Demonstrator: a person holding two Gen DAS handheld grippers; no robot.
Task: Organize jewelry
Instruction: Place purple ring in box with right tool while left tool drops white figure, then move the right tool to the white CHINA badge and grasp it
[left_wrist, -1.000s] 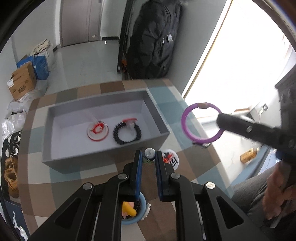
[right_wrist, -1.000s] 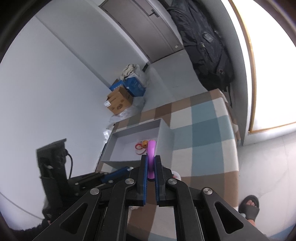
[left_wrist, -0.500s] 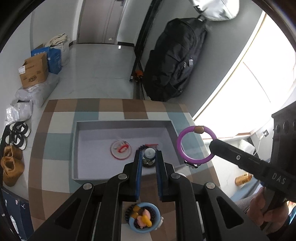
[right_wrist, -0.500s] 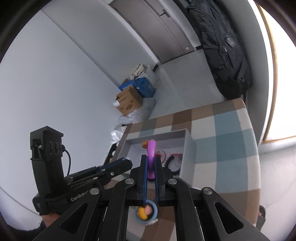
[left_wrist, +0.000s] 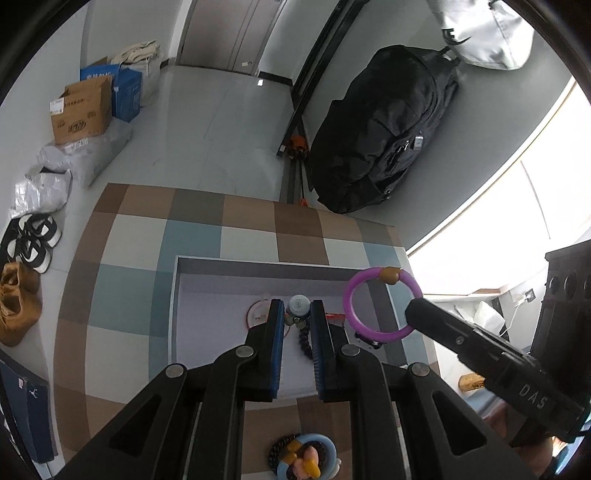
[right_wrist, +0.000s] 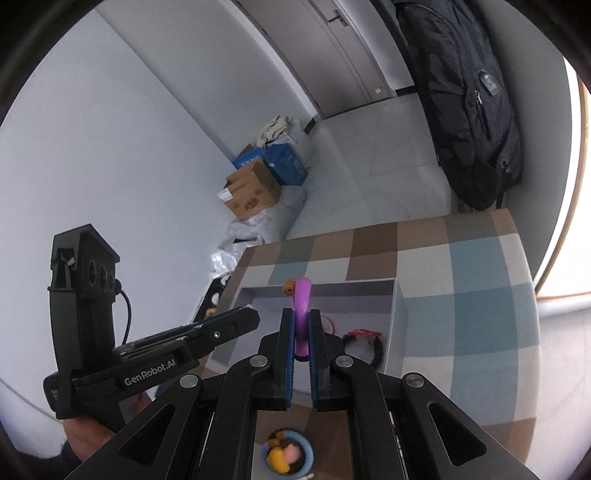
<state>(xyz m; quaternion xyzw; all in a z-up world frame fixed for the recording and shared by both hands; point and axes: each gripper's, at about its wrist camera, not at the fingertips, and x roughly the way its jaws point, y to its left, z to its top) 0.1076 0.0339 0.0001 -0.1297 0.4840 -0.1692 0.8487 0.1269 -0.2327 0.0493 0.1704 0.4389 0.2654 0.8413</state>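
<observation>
Checkered cloth in brown, blue and white squares (left_wrist: 122, 288) covers my work table, with a grey rectangular open tray (left_wrist: 175, 314) on it. My right gripper (right_wrist: 302, 332) has its jaws clamped on a purple plastic bangle with an amber bead (left_wrist: 380, 302), held upright above the tray's right wall. My left gripper (left_wrist: 298, 321) is pinched together on a small dark charm with a pale round cap (left_wrist: 298, 308), a beaded strand hanging below it, over the tray interior. On the tray floor I see a red-rimmed clear disc (left_wrist: 256, 314) and a black beaded bracelet with a red tag (right_wrist: 365, 341). Near the table's front edge sits a blue ring-shaped trinket with yellow and pink figures (left_wrist: 306, 458).
</observation>
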